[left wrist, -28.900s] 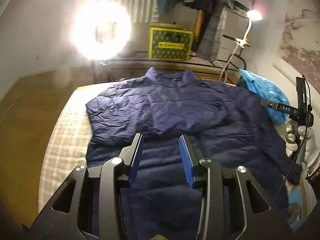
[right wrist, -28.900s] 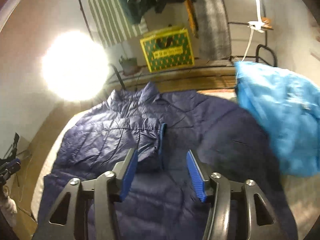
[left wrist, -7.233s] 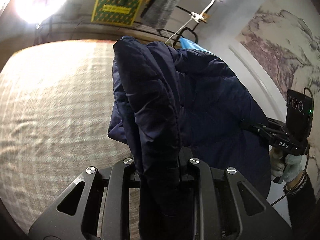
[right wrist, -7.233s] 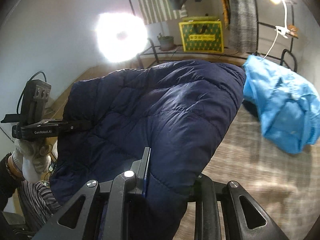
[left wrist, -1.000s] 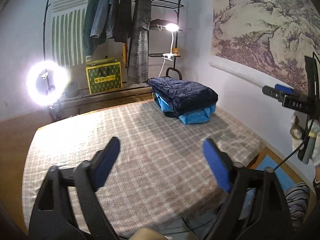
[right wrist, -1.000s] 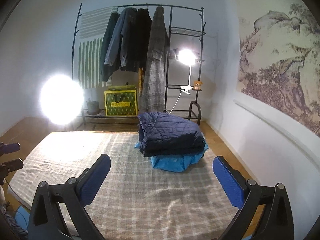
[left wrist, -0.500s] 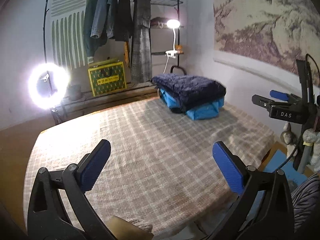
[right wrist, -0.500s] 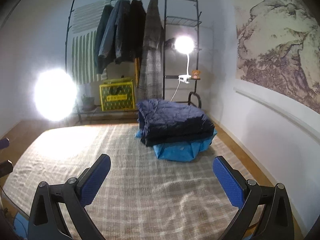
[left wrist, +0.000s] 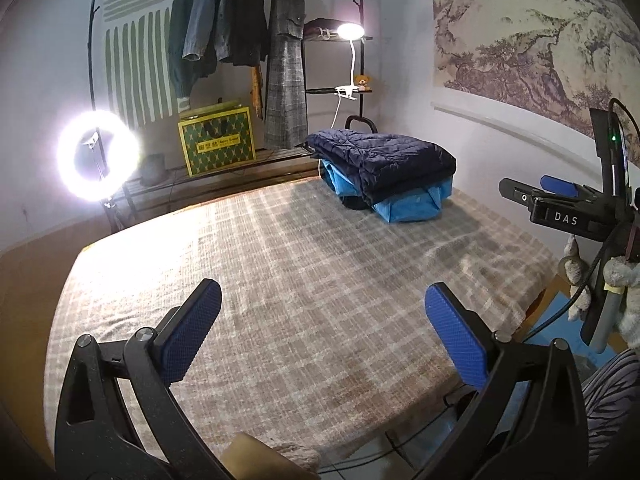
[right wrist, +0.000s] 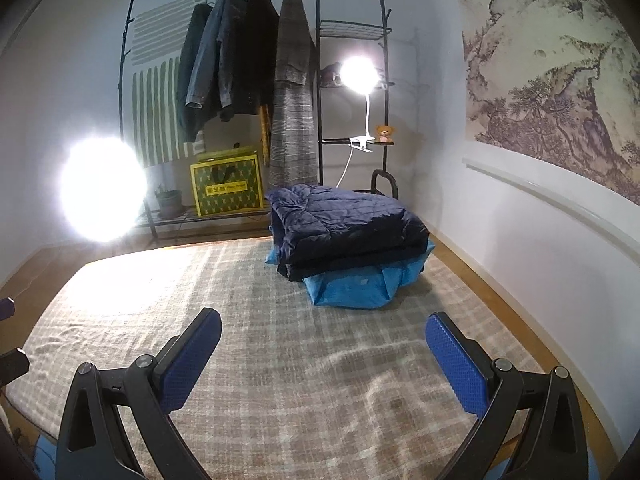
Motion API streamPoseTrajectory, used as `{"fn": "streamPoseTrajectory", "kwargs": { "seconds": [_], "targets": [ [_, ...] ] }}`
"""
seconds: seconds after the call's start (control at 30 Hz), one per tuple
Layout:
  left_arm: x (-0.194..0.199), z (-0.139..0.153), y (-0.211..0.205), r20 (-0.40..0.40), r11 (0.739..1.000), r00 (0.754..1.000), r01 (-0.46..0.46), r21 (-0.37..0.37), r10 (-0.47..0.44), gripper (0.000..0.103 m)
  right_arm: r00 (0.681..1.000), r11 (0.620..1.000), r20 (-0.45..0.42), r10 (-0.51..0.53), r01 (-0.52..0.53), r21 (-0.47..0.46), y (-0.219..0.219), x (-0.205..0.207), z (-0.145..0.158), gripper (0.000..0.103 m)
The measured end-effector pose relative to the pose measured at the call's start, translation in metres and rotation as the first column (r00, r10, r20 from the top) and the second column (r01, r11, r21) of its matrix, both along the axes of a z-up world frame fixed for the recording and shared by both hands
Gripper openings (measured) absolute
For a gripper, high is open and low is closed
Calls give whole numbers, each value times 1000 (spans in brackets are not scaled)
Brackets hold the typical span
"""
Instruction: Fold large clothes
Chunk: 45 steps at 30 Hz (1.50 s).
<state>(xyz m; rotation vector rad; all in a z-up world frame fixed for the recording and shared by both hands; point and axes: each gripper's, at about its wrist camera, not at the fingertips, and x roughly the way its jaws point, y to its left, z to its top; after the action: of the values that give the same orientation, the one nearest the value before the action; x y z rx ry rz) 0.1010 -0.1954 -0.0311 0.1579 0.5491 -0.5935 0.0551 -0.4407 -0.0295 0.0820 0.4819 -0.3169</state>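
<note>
A folded navy puffer jacket (left wrist: 384, 160) (right wrist: 344, 224) lies on top of a folded light blue jacket (left wrist: 404, 206) (right wrist: 356, 286) at the far right corner of the plaid-covered bed (left wrist: 280, 272) (right wrist: 280, 340). My left gripper (left wrist: 320, 320) hangs wide open over the near part of the bed, nothing between its blue pads. My right gripper (right wrist: 322, 348) is likewise wide open and empty, well short of the stack. In the left wrist view the right gripper's body (left wrist: 560, 208) shows at the right edge, held by a gloved hand (left wrist: 624, 280).
A clothes rack (right wrist: 248, 72) with hanging coats stands behind the bed, with a yellow-green box (left wrist: 218, 146) on its low shelf. A ring light (left wrist: 98, 156) glares at the left, and a clip lamp (right wrist: 360, 74) shines on the rack. A white wall (right wrist: 540, 248) runs along the bed's right side.
Both grippers have sunk a little toward the bed, so the stack sits higher in view. The left jaws widened slightly at first, then held.
</note>
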Motion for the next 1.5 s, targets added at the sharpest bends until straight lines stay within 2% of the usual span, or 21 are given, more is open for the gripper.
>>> {"fn": "streamPoseTrajectory", "kwargs": {
  "seconds": [1.5],
  "targets": [
    [-3, 7, -1, -7, 1000, 1000, -1, -18, 1, 103, 1000, 1000, -22, -22, 22, -10, -7, 2, -2, 103]
  ]
}}
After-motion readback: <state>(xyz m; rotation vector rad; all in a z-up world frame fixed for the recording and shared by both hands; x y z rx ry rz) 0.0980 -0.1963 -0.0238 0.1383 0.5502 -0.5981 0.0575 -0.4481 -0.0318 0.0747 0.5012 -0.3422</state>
